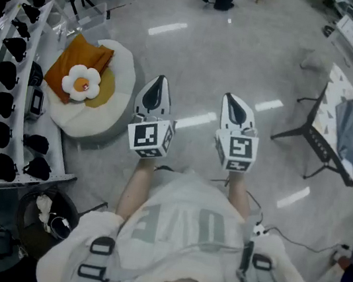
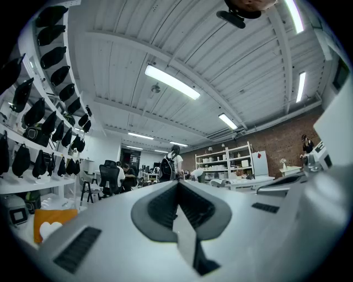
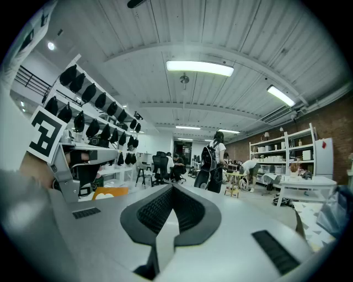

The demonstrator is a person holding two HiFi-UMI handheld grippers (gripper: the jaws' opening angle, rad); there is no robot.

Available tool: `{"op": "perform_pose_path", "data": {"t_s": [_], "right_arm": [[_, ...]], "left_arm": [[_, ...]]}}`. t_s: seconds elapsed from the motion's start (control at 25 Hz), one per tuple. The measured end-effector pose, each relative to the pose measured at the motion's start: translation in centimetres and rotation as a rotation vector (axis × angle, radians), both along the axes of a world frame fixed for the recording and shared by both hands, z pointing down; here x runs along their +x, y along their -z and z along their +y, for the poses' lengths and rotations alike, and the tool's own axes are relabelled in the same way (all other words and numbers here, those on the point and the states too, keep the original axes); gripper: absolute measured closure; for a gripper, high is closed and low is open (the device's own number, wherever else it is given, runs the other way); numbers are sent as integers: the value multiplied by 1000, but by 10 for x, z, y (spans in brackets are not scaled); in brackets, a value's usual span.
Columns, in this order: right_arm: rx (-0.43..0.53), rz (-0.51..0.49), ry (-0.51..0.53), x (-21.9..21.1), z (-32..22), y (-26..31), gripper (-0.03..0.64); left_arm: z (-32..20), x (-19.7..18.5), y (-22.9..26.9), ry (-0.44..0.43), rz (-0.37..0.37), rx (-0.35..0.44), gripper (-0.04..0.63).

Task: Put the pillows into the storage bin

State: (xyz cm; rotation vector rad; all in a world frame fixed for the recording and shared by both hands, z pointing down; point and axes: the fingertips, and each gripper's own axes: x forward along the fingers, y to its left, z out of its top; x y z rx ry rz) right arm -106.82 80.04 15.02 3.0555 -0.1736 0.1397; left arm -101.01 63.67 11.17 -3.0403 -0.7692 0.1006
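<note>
An orange pillow and a small white flower-shaped pillow with a yellow centre lie on a white round soft bin or cushion on the floor at the left; which of the two it is I cannot tell. My left gripper and right gripper are held side by side above bare floor, to the right of the pillows. Both are shut with nothing between the jaws. The left gripper view shows the orange pillow low at its left. The right gripper view has the orange pillow at its left.
A white rack hung with black headsets runs along the left. A black waste bin stands at the lower left. A folding table with a blue-grey bag stands at the right. Cables lie on the floor behind me. People and chairs are far ahead.
</note>
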Motion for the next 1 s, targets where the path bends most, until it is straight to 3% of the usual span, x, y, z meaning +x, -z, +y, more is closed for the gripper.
{"op": "perform_pose_path", "data": {"t_s": [0.28,0.56,0.76,1.0], "right_arm": [[34,-15,18,4,-16,-9,609],[165,6,35,12,-22,-9,609],[127,-8,42,31,-21,-17,609],[84,17,39,85,-14,-17,609]], "left_arm": [[-10,2,0,5,-9,36,588],[-23,9,-8,10,-44,34,588],[-26,34,-14,13,-41,24,588],[-25,94,-20,-2,-15,-11,588]]}}
